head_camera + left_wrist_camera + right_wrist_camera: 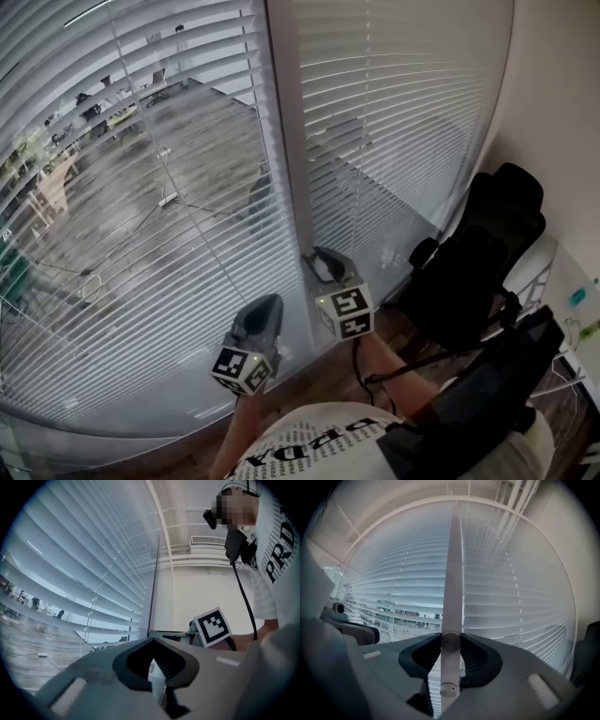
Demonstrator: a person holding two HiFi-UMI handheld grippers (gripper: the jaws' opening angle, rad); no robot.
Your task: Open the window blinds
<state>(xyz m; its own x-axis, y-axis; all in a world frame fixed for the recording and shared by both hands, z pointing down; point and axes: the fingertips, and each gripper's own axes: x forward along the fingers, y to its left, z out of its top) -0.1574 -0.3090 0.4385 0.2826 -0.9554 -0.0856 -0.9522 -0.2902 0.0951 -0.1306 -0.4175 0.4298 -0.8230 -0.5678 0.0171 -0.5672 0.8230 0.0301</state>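
Note:
Two white slatted blinds hang side by side, with a white window post (289,131) between them. The left blind (141,187) has its slats tilted, so the street shows through; the right blind (403,112) is closed. My left gripper (267,305) is low in front of the left blind and is shut on the end of a thin clear wand (157,679), which slants up across the slats (178,178). My right gripper (321,258) sits by the post. Its jaws (451,653) are shut on a thick white wand (453,592) that stands upright between them, its capped end (449,689) just below the pads.
A black office chair (478,272) stands close on the right, below a white wall (562,112). Dark gear and cables (487,403) lie at the lower right on the wooden floor (309,384). The person's white printed shirt (319,445) fills the bottom edge.

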